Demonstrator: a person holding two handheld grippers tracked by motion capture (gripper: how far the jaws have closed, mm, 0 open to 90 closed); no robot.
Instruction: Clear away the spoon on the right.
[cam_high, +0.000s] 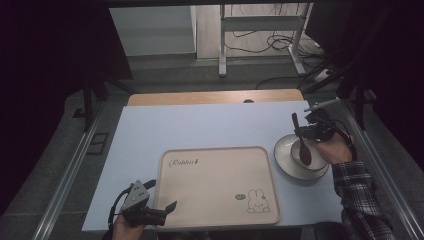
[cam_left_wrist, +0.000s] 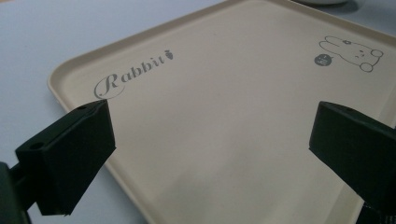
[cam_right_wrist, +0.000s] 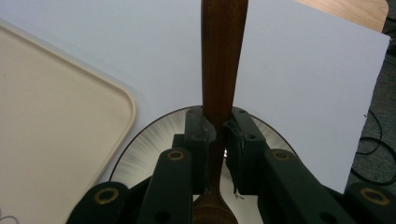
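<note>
A dark wooden spoon (cam_high: 301, 145) is pinched between the pads of my right gripper (cam_high: 306, 132), with its scoop low over a white bowl (cam_high: 285, 165) at the table's right. In the right gripper view the spoon's handle (cam_right_wrist: 223, 60) rises straight up from the shut right gripper (cam_right_wrist: 219, 126), and the bowl's streaked rim (cam_right_wrist: 140, 149) lies beneath. My left gripper (cam_high: 161, 195) stands open at the near left corner of a beige tray (cam_high: 215, 180). In the left gripper view my left gripper (cam_left_wrist: 210, 126) holds nothing, and below it lies the tray (cam_left_wrist: 224, 70) with its "Rabbit" print.
A pale blue sheet (cam_high: 200, 127) covers the table, and a strip of bare wood (cam_high: 215, 97) runs along its far edge. The tray (cam_right_wrist: 56, 116) lies just left of the bowl. Metal desk legs (cam_high: 222, 45) and cables lie on the floor beyond.
</note>
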